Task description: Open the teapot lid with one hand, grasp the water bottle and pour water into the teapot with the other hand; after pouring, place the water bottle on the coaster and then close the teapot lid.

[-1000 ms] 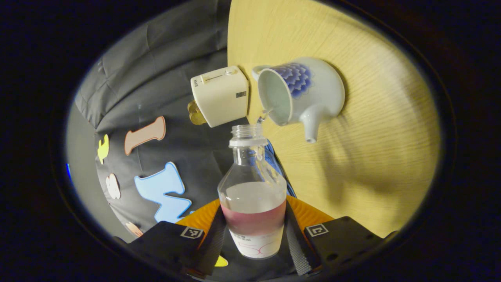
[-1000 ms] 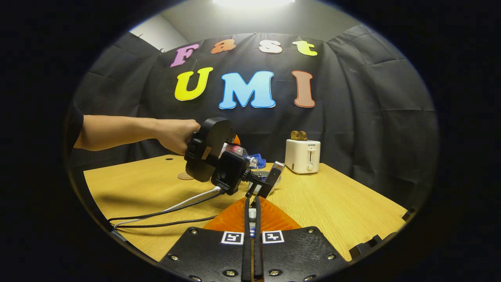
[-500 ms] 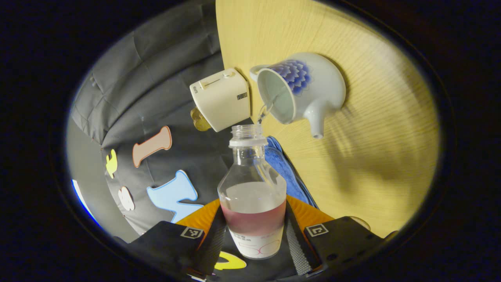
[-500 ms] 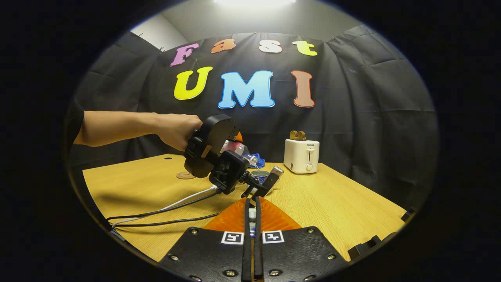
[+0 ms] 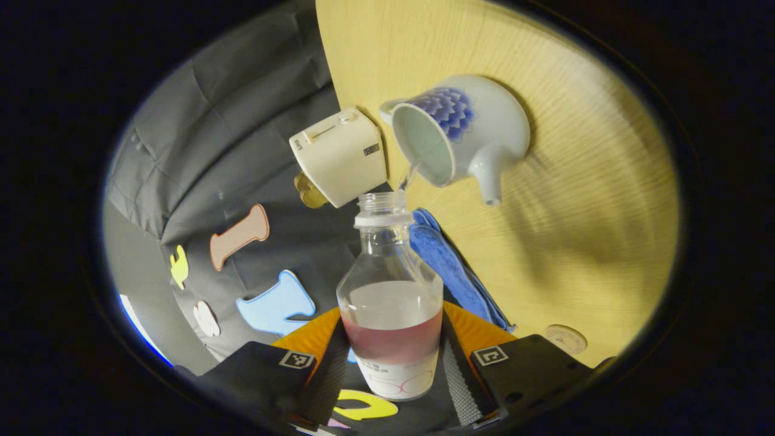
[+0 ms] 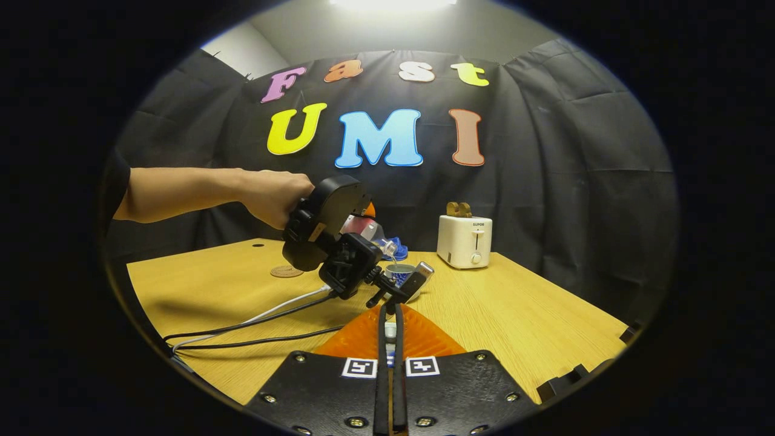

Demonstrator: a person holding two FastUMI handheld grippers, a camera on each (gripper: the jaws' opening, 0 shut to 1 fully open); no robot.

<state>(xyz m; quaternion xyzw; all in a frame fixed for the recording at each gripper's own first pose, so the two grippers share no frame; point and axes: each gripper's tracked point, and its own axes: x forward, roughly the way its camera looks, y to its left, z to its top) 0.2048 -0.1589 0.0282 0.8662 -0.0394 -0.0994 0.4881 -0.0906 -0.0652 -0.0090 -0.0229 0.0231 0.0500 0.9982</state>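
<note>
My left gripper [image 5: 393,363] is shut on a clear water bottle [image 5: 390,290], cap off, part full, with a pink label band. The bottle is tipped, and a thin stream of water [image 5: 407,177] runs from its mouth into the open top of the white teapot [image 5: 466,133] with blue petals. In the right gripper view a hand [image 6: 272,203] holds that gripper over the teapot [image 6: 402,272]. My right gripper [image 6: 390,339] hangs nearer, above the table, shut on the teapot lid [image 6: 390,332], of which a small white and blue bit shows between the fingers. The round coaster [image 5: 564,339] lies on the table.
A cream toaster [image 6: 465,241] stands at the back of the wooden table [image 6: 533,315]. A blue cloth [image 5: 448,266] lies behind the teapot. The coaster [image 6: 286,272] sits left of the teapot. Two cables [image 6: 254,321] trail from the left gripper across the table's front left.
The left gripper has rolled and risen a little with the bottle while water keeps streaming into the teapot. The coaster has come into the left gripper view. The right gripper has stayed put.
</note>
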